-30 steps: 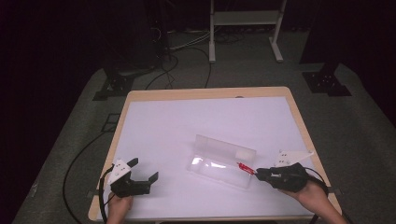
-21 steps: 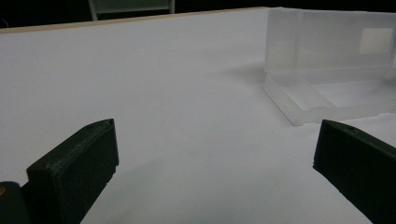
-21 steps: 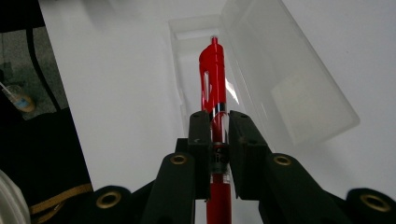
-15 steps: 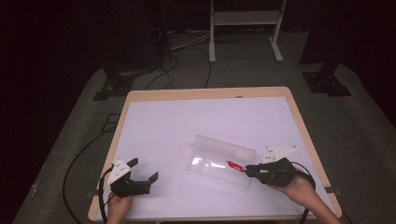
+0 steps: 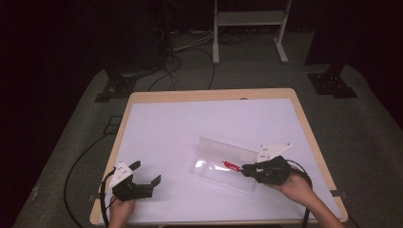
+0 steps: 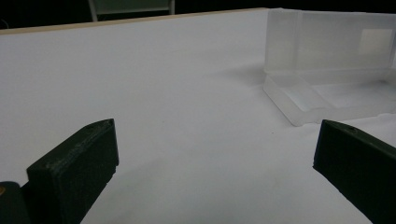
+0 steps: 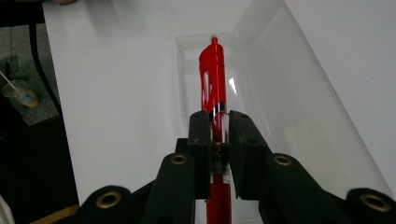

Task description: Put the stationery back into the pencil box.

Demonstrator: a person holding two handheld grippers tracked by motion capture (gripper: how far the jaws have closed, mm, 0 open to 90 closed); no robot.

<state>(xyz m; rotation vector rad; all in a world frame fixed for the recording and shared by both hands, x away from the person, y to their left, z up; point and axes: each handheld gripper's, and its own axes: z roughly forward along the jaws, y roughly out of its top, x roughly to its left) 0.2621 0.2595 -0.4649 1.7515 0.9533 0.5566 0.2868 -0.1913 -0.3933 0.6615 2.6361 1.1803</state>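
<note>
On the right side of the white table, the right gripper has its two black jaws squeezed tight on a red pen. From high up, the pen sticks out past the jaws and hangs over the clear plastic box, which lies open near the middle of the table with its lid standing up on the far side. Looking along the right gripper, the red pen runs straight up between the jaws, and its far end points along the long open tray of the clear plastic box. The lid leans away to one side of the pen. I cannot tell if the pen touches the box. Down at the near left corner of the table, the left gripper rests low in a hand, well apart from the box. Its jaws are spread wide and hold nothing. Looking along the left gripper, bare white table lies between the jaws, and the clear plastic box sits farther off.
</note>
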